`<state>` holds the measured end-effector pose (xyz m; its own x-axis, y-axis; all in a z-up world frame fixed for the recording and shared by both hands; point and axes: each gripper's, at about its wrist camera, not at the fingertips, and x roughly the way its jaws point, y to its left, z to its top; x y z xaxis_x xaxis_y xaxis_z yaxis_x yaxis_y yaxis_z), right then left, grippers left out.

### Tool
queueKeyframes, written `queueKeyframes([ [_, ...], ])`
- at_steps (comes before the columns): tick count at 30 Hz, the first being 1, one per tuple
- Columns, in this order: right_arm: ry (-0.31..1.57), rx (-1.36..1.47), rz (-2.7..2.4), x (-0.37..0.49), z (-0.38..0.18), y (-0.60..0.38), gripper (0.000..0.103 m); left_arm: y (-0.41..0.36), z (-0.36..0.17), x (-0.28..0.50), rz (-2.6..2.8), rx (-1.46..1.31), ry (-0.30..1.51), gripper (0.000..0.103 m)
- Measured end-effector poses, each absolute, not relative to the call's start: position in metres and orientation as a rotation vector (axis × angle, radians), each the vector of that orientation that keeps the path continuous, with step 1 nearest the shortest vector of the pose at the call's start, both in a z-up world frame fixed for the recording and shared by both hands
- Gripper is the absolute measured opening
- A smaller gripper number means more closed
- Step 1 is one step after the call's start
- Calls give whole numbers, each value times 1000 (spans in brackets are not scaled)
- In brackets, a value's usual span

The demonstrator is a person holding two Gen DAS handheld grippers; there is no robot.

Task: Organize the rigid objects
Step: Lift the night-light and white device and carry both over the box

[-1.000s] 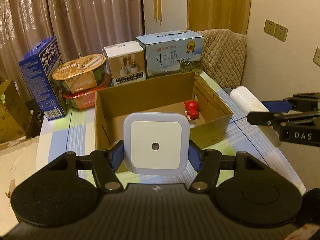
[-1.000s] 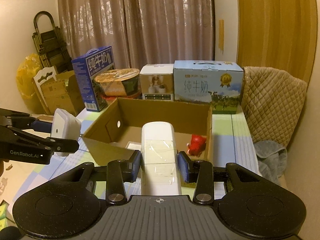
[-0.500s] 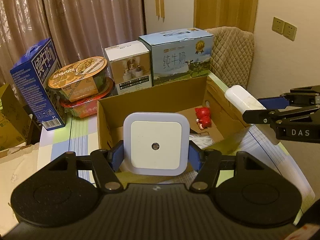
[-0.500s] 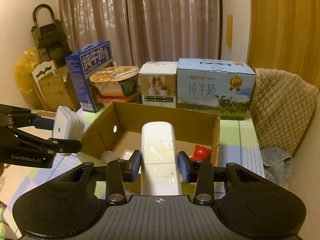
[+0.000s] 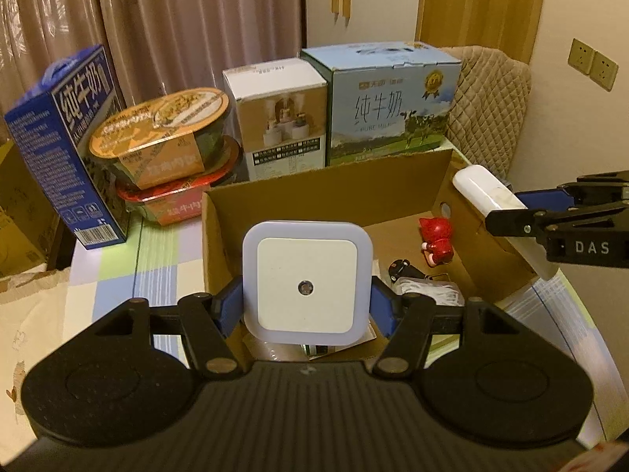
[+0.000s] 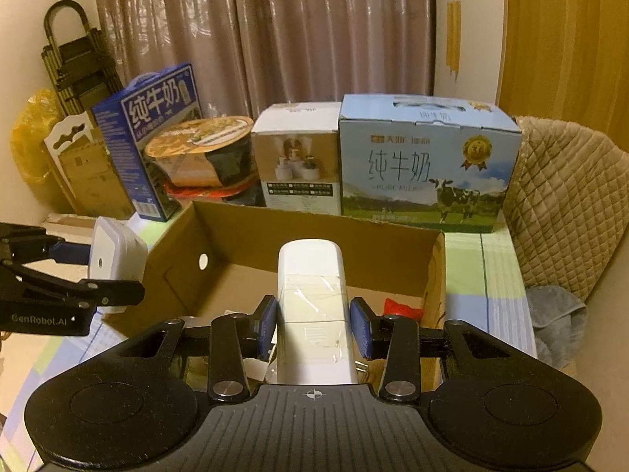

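My left gripper (image 5: pixel 306 306) is shut on a white square night light (image 5: pixel 306 281) and holds it over the near-left part of an open cardboard box (image 5: pixel 326 181). My right gripper (image 6: pixel 312 328) is shut on a long white rectangular device (image 6: pixel 310 303) and holds it over the box's near edge (image 6: pixel 314 232). Each gripper shows in the other's view: the right one (image 5: pixel 507 208) at the box's right wall, the left one (image 6: pixel 114 271) at its left wall. Inside the box lie a red toy figure (image 5: pixel 435 240), a black clip (image 5: pixel 399 268) and white cord (image 5: pixel 428 290).
Behind the box stand a blue milk carton (image 5: pixel 59 145), stacked noodle bowls (image 5: pixel 165 149), a white product box (image 5: pixel 275 118) and a light-blue milk case (image 5: pixel 387 102). A quilted chair (image 6: pixel 566 181) with a grey cloth (image 6: pixel 554 318) is at the right. The table has a checked cloth (image 5: pixel 157 251).
Both grippers have moved forward and up over the cardboard box with their objects still held. The box's contents now show more fully.
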<state>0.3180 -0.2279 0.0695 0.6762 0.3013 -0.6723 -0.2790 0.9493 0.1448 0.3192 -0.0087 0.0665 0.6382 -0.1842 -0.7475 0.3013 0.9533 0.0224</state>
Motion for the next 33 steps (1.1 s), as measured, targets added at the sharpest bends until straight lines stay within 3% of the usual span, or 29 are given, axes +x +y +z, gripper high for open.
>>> queueKeyframes([
  [15, 826, 69, 301, 346, 32, -232, 37, -20, 22, 342, -291, 131, 905, 61],
  [33, 843, 79, 298, 352, 20, -234, 37, -30, 6, 351, -299, 141, 928, 61],
])
